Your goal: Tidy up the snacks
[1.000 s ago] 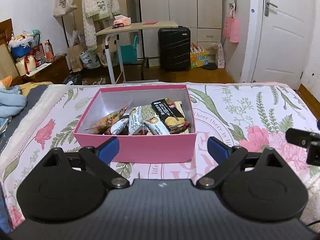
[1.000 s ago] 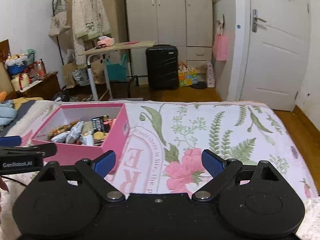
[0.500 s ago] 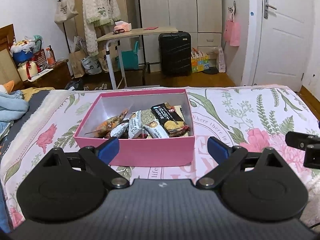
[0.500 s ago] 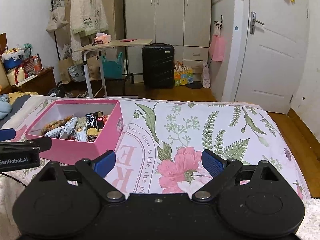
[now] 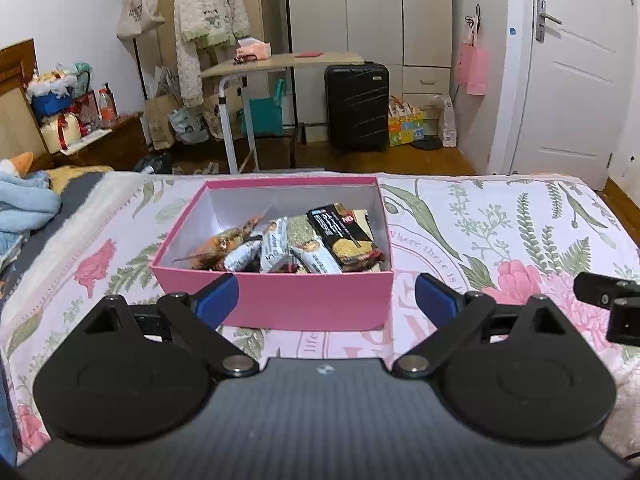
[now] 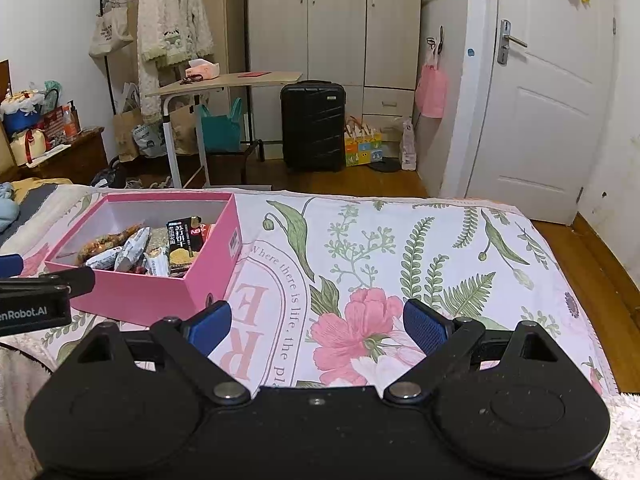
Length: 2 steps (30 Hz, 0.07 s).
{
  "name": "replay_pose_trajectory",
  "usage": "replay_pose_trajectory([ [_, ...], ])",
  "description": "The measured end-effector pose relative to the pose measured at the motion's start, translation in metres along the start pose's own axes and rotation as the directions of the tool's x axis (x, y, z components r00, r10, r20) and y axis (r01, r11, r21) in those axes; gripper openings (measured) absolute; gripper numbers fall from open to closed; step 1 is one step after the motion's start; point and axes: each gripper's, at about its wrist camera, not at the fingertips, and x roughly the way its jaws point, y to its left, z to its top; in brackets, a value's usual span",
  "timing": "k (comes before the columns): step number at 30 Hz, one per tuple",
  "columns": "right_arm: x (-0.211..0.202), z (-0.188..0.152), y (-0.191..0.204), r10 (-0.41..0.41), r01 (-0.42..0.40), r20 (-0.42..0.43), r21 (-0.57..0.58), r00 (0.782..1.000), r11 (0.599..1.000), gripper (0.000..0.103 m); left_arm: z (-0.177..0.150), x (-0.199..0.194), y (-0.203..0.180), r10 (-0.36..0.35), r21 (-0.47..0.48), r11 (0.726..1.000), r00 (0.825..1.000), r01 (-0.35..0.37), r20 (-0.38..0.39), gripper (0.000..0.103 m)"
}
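Snack packets (image 5: 304, 240) are kept in the pink box (image 5: 280, 300) on the bedspread (image 6: 400, 240). Left gripper (image 5: 326, 298) and right gripper (image 6: 318, 322) are held released, nothing grasped.

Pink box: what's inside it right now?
The pink box holds a loose pile of wrapped snacks: a black cracker pack on top, white bars, an orange packet. Anything beneath the pile and the box floor are covered.

The pink box's (image 5: 280, 300) near wall hides the lower ends of the snack packets (image 5: 280, 244) inside.
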Motion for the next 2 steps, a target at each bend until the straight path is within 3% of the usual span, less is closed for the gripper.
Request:
replay_pose_trajectory([
  [2, 0.0002, 0.0004, -0.0002, 0.000, 0.000, -0.001, -0.001, 1.000, 1.000, 0.095, 0.0007, -0.0017, 0.0016, -0.027, -0.014, 1.000, 1.000, 0.027, -0.014, 0.096],
])
